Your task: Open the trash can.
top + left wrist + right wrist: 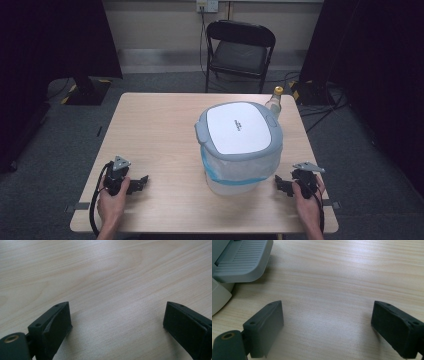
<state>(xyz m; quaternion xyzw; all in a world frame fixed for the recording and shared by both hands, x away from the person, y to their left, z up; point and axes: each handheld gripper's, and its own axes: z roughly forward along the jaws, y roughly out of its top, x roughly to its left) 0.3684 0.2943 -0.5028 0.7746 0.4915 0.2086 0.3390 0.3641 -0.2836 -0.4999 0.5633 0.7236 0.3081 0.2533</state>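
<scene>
A lidded bin [239, 165] with a grey and white lid [239, 127] and a clear body lined in blue stands on the wooden table [150, 130], right of centre. Its grey ribbed pedal [244, 262] shows in the right gripper view at upper left. My left gripper [141, 182] rests near the table's front left, open, jaws wide apart over bare wood [116, 315]. My right gripper [280, 186] sits at the front right beside the bin's base, also open with nothing between its jaws [327, 315].
A clear bottle [275, 102] with a yellow cap stands just behind the bin at the table's right. A black folding chair [240, 50] is beyond the far edge. Dark curtains flank the room, and cables lie on the floor at the right.
</scene>
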